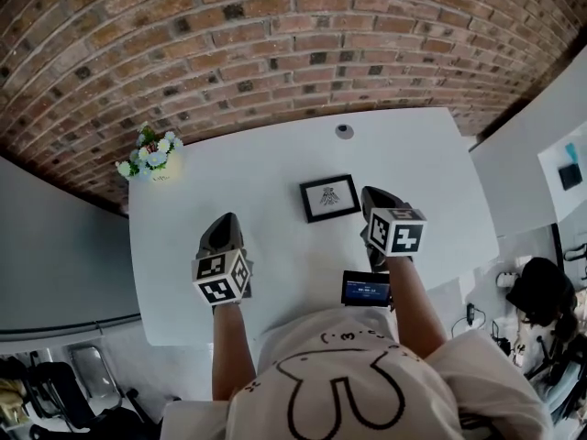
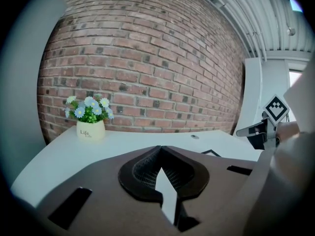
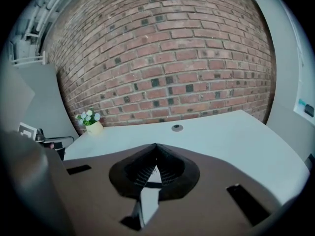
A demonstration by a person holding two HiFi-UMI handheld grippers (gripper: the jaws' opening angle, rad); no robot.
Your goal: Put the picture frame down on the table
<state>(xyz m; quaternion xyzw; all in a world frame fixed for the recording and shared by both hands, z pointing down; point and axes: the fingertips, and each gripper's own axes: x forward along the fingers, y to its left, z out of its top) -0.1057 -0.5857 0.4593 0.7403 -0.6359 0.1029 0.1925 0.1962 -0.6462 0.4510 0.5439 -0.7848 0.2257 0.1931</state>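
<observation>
A small black picture frame [image 1: 329,198] with a white mat lies flat on the white table [image 1: 275,163], near its middle. My right gripper [image 1: 373,195] is shut and empty, its tips just right of the frame and apart from it. My left gripper [image 1: 228,219] is shut and empty too, well to the frame's left. In the left gripper view the shut jaws [image 2: 158,149] point at the brick wall, and only a corner of the frame [image 2: 211,153] shows past them. The right gripper's own body [image 3: 155,147] hides the frame in the right gripper view.
A cream pot of blue and white flowers [image 1: 152,157] stands at the table's far left corner. A round grey grommet [image 1: 344,131] sits near the far edge. A small lit screen [image 1: 366,289] rests at the near edge. A brick wall [image 1: 275,44] stands behind the table.
</observation>
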